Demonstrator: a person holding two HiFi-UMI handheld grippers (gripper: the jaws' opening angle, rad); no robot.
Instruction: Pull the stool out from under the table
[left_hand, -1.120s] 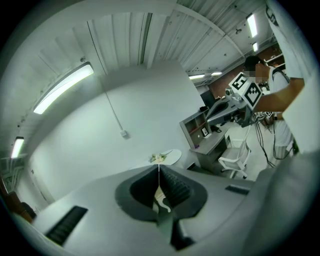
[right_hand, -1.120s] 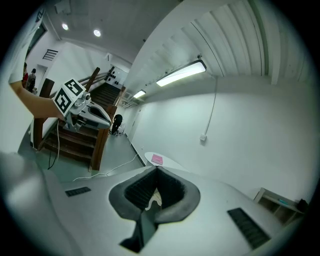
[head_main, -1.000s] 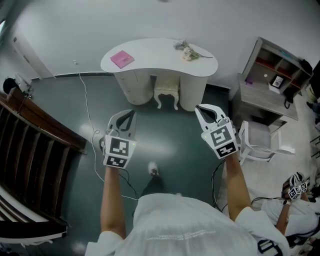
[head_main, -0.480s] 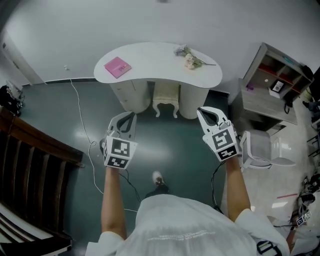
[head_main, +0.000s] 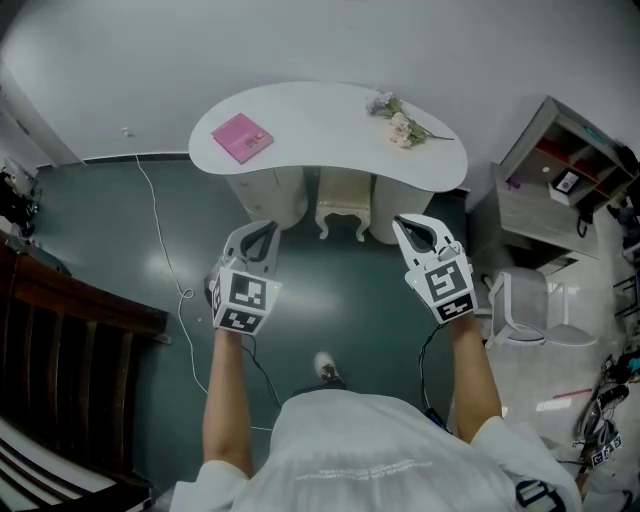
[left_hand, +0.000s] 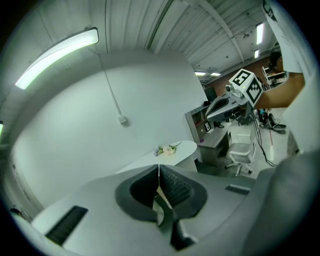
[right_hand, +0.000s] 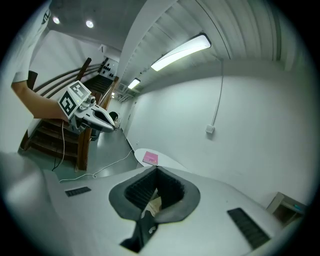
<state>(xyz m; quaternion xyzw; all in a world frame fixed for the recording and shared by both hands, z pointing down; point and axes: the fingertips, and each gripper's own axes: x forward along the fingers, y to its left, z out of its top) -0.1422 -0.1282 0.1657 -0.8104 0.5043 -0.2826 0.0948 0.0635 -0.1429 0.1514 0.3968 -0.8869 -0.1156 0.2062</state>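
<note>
A cream stool (head_main: 342, 210) with curved legs stands tucked between the two pedestals of the white kidney-shaped table (head_main: 330, 115); only its front and part of the seat show. My left gripper (head_main: 262, 228) hangs in the air in front of the left pedestal, shut and empty. At the same height, my right gripper (head_main: 399, 221) is just right of the stool, also shut with nothing in it. Both are short of the stool and touch nothing. In the left gripper view the jaws (left_hand: 159, 168) meet at the tip; the right gripper view shows its jaws (right_hand: 156, 169) closed too.
A pink book (head_main: 243, 137) and a spray of flowers (head_main: 403, 122) lie on the table. A grey desk with shelves (head_main: 545, 200) and a white chair (head_main: 530, 310) stand at the right. A cable (head_main: 165, 250) runs over the dark floor; wooden stairs (head_main: 70, 330) at the left.
The table and stool have come closer and shifted right in the head view. Both grippers, still shut, now sit nearer the stool.
</note>
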